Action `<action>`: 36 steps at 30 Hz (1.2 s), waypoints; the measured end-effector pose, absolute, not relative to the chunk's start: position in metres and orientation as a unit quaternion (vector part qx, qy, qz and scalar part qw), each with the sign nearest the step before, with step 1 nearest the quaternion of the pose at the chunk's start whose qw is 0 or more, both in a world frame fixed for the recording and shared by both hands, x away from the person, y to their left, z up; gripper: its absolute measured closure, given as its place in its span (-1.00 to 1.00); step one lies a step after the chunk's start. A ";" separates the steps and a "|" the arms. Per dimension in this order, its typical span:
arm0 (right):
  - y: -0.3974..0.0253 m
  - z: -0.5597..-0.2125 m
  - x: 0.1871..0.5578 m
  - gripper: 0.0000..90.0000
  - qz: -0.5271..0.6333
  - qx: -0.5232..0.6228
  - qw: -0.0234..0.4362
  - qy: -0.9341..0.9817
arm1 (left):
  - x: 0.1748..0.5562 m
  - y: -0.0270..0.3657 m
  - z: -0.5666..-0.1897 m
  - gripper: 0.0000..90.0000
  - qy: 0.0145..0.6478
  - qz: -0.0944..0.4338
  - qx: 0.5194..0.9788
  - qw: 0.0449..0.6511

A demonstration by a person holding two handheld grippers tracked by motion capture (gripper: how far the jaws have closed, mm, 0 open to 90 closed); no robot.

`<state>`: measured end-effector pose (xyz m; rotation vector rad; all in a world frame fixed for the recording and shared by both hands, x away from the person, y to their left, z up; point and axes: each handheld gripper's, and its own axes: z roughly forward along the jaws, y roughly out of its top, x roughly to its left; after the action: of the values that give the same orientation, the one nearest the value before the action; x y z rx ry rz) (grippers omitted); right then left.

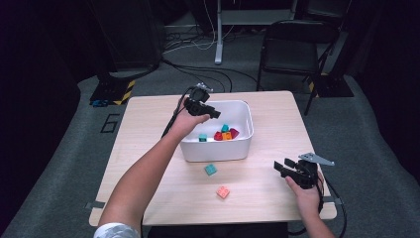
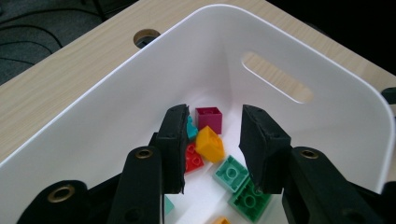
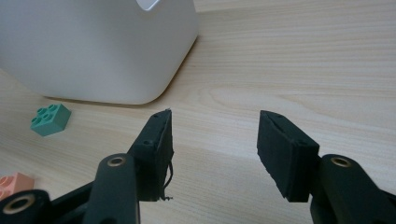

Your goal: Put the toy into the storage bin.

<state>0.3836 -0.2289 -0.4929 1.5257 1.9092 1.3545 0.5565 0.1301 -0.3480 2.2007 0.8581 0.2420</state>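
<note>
- While held over the near-left part of the white bin point(image 1: 241, 130), left gripper point(image 1: 214, 113): jaws apart, nothing between them, pointed down into the bin interior.
- Seen along the left gripper point(image 2: 214, 140) jaws: orange brick point(image 2: 210, 145) tilted on edge, directly below the gap; red brick point(image 2: 193, 157) touching its side, partly hidden behind one jaw; magenta brick point(image 2: 209, 118) just beyond, near the bin's far corner; two green bricks point(image 2: 239, 185) side by side, closer to the camera.
- Bin wall point(image 2: 327, 121) with an oval handle slot cut through the short side.
- Right gripper point(image 1: 282, 167): jaws spread wide, empty, held low over the near-right table area, well apart from the bin.
- Seen along the right gripper point(image 3: 215, 140) jaws: bare wooden tabletop point(image 3: 299, 56) between and beyond the pads; rounded bin corner point(image 3: 140, 56) ahead and to the side.
- Loose on the table point(image 1: 277, 198), outside the bin: teal brick point(image 1: 210, 169) just in front of the bin's near wall; salmon brick point(image 1: 223, 192) nearer the table's front edge.
- Same two bricks in the right gripper view: teal brick point(image 3: 50, 119) studs up, near the bin base; salmon brick point(image 3: 14, 184) at the picture edge, partly cut off.
</note>
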 end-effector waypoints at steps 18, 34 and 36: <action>-0.221 -0.489 0.381 0.00 0.453 0.512 0.211 0.698 | 0.454 0.183 -0.328 0.31 0.294 0.098 0.843 0.440; -0.217 -0.489 0.379 0.00 0.448 0.503 0.218 0.706 | 0.420 0.177 -0.403 0.33 0.275 0.066 0.866 0.413; -0.216 -0.489 0.380 0.00 0.448 0.502 0.217 0.707 | 0.419 0.175 -0.413 0.33 0.276 0.065 0.869 0.405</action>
<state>0.3795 -0.2164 -0.4889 1.3915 1.9575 1.2410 0.4191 0.1753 -0.4126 2.1939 0.6959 0.1652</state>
